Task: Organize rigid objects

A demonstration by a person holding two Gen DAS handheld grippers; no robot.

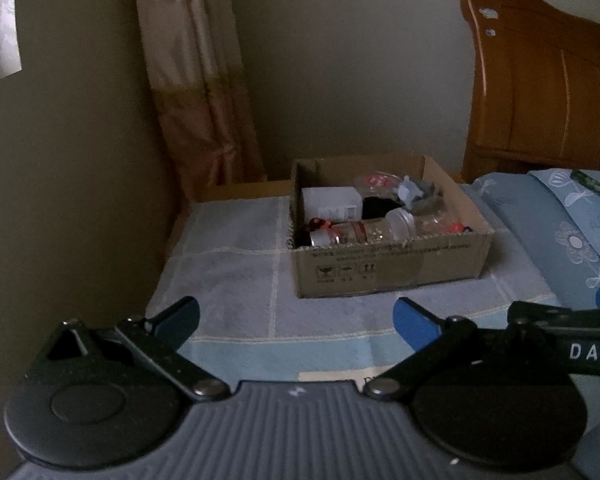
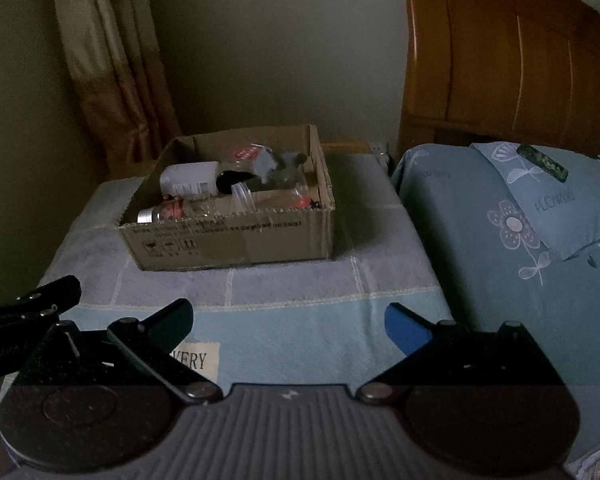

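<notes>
Both grippers hover low over the checked blanket (image 2: pixel 300 280) with jaws spread wide and empty: left gripper (image 1: pixel 296 320), right gripper (image 2: pixel 288 322). Jars and bottles lie jumbled (2 lidded) inside the cardboard box (image 1: pixel 388 268) ahead, presumably collected there.

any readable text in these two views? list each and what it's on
"DAS": right gripper arm, cut off at frame edge.
"VERY": patch on the blue cloth, start hidden by a finger.
"FLOW…": pillow, end unclear.
Cardboard box: handling symbols; print line too small.
Jar labels: blurred.
</notes>
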